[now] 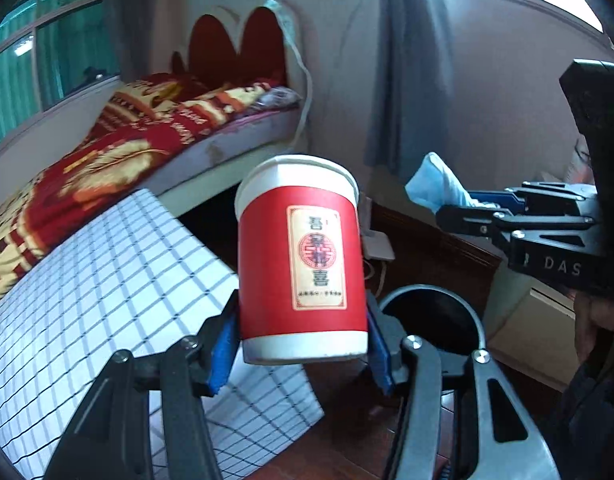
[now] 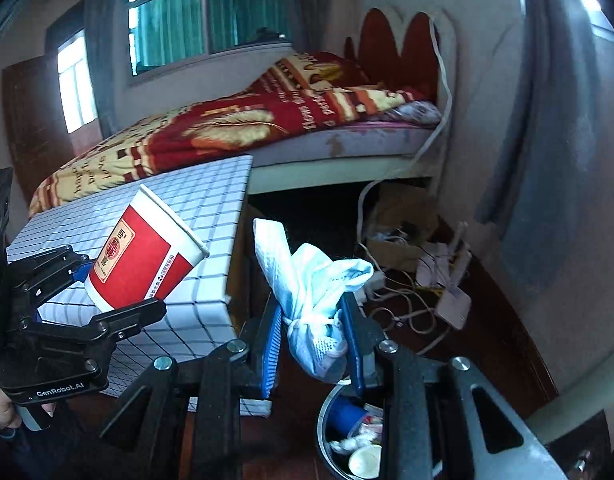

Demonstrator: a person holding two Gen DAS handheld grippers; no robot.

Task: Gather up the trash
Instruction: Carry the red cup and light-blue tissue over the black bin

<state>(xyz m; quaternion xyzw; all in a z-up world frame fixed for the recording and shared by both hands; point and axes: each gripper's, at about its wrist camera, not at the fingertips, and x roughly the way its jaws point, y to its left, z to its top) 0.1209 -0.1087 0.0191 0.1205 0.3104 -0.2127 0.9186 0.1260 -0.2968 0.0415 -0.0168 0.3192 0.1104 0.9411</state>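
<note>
Above the trash bin's rim (image 2: 327, 408), the left gripper (image 1: 303, 344) clamps a red paper cup (image 1: 301, 260), the right gripper (image 2: 313, 336) pinches a crumpled tissue wad (image 2: 315, 280); releasing off-centre could drop either onto the floor.

- Red paper cup (image 1: 303, 258) with white rim and cream label, held upside down, slightly tilted, above the floor.
- Crumpled pale-blue tissue wad (image 2: 313, 292) hangs over the round trash bin (image 2: 327, 432), already holding scraps.

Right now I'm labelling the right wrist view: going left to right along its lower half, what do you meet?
Left hand-held gripper → red paper cup it holds → checked table → crumpled pale blue tissue in the right hand-held gripper → tangle of cables and adapter on the floor.
</note>
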